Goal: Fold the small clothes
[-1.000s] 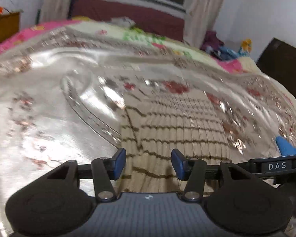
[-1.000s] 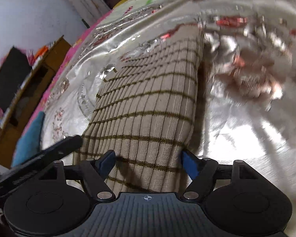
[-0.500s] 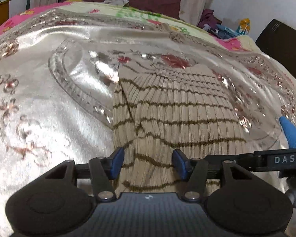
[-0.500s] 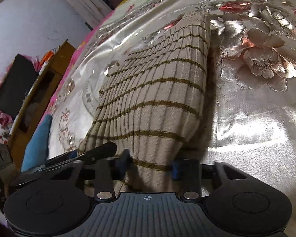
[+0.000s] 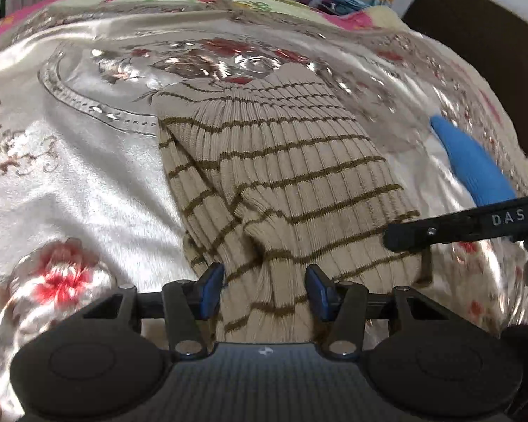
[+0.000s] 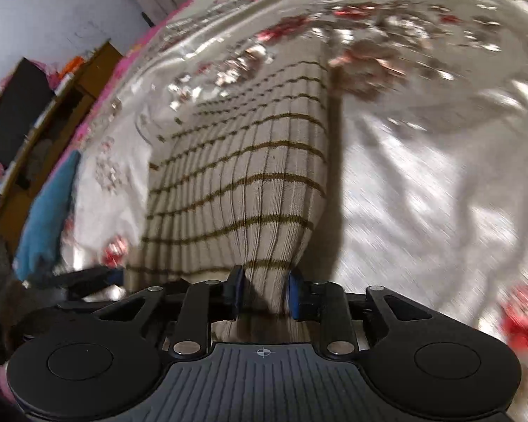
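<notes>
A small beige top with thin brown stripes [image 5: 285, 176] lies on a shiny silver bedspread with red flowers [image 5: 88, 183]. Its near edge is lifted off the bed.

The right gripper [image 6: 263, 293] has just been closing, and its blue pads now pinch a bunch of the striped cloth tight between them.

The left gripper [image 5: 264, 290] is about half open. The near edge of the top sits bunched between its blue pads [image 5: 211, 290], which touch the cloth on both sides.

A blue cloth [image 5: 471, 165] lies just beside the top.
</notes>
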Action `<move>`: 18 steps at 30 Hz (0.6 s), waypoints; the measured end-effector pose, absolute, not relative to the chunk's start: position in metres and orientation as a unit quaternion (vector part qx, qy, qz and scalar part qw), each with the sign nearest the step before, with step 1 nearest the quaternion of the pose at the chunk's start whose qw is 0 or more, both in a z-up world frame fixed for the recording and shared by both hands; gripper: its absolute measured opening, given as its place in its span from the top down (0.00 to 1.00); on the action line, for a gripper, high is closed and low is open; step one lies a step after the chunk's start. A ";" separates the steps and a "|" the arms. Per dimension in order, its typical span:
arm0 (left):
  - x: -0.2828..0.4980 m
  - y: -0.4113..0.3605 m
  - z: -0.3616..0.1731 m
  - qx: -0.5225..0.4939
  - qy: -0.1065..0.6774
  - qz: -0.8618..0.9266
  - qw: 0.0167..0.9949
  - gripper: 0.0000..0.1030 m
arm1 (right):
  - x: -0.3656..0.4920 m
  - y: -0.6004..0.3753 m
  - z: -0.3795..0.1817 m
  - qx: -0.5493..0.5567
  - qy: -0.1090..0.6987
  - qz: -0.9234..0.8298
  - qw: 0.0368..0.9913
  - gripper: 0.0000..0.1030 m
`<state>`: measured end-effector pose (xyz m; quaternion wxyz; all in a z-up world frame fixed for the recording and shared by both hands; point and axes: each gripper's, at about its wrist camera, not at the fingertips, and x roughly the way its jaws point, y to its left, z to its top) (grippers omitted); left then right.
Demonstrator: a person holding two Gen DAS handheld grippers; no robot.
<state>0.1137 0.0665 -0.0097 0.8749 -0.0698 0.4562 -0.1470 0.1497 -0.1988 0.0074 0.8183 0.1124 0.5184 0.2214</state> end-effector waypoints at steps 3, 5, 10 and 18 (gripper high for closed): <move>0.109 0.071 0.011 -0.073 0.439 -0.134 0.885 0.48 | 0.140 -0.209 0.024 0.125 0.490 0.219 0.835 0.73; 0.112 0.073 0.027 -0.065 0.416 -0.122 0.899 0.48 | 0.138 -0.209 0.038 0.127 0.462 0.222 0.849 0.73; 0.139 0.060 0.045 -0.034 0.393 -0.120 0.911 0.48 | 0.149 -0.189 0.047 0.105 0.433 0.229 0.865 0.69; 0.141 0.081 -0.010 -0.017 0.461 -0.037 0.887 0.43 | 0.142 -0.172 0.000 0.093 0.478 0.225 0.844 0.69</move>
